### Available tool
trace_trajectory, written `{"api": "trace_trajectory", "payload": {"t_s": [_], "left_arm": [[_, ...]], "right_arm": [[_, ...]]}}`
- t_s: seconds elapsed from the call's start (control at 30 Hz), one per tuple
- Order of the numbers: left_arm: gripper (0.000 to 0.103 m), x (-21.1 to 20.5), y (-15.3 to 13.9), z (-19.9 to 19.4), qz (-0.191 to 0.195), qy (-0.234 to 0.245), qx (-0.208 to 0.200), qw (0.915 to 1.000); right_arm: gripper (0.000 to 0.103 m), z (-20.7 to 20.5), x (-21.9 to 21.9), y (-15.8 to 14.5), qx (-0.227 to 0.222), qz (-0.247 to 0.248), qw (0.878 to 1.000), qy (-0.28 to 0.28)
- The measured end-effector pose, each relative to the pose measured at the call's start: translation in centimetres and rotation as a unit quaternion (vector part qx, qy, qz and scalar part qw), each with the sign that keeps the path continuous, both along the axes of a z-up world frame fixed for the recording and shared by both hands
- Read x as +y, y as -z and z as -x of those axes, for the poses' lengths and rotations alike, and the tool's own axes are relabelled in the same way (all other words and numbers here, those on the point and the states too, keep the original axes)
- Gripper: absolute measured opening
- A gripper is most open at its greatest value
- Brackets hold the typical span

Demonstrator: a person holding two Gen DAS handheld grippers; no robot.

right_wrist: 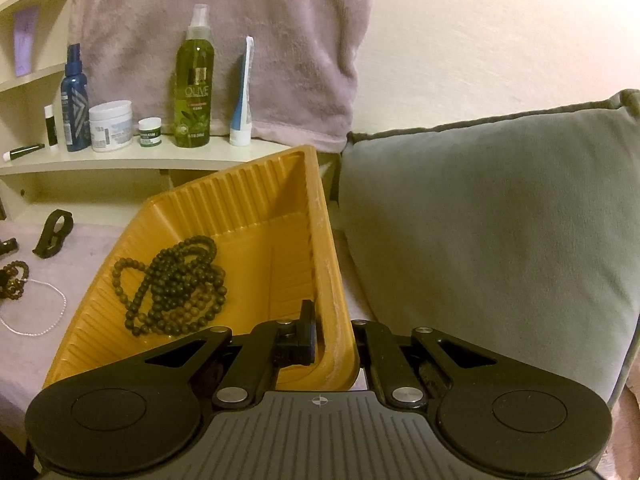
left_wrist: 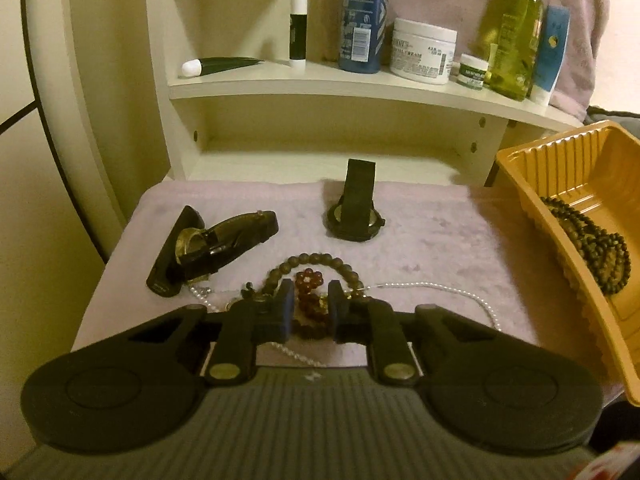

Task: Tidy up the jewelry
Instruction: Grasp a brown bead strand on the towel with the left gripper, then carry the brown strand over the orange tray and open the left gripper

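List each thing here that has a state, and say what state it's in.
Left gripper: jaws nearly shut around the red bracelet.
Right gripper: shut on the tray wall.
Tray: tilted, dark beads inside.
Pearl strand: loose on the cloth.
Watch: strap standing up.
Cream jar: lid on.
Spray bottle: upright.

Warm, dim yellowish indoor light tints both my views. Fisheye bending curves the shelf and darkens the corners. Bottle labels on it look soft and grainy. My left gripper casts little shadow on the cloth; no glare.
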State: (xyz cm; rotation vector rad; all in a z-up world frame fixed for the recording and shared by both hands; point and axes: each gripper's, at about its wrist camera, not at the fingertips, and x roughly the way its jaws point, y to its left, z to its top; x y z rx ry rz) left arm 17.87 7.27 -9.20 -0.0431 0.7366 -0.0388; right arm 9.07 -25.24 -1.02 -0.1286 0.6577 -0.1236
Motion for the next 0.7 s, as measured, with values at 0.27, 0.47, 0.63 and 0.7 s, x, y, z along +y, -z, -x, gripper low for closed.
{"api": "trace_trajectory", "payload": {"t_s": [0.27,0.47,0.63,0.7], "left_arm": [[0.004,-0.3,0.4,-0.9,-0.023,0.017,0.007,0.9996],[0.004,0.0,-0.9,-0.7,-0.018,0.024,0.006,0.9995],[0.004,0.1,-3.9,-0.5,0.012,0.055,-0.008,0.9984],[0.004,-0.1,-5.4,-0.6,0.019,0.08,-0.013,0.9965]], "right_arm": [[0.006,-0.1,0.0,0.1,0.001,0.002,1.0,0.0],[0.006,-0.1,0.1,0.0,0.0,0.002,1.0,0.0],[0.006,0.0,0.1,-0.1,-0.002,0.002,1.0,-0.001],[0.006,0.0,0.2,-0.1,-0.004,0.001,1.0,-0.002]]}}
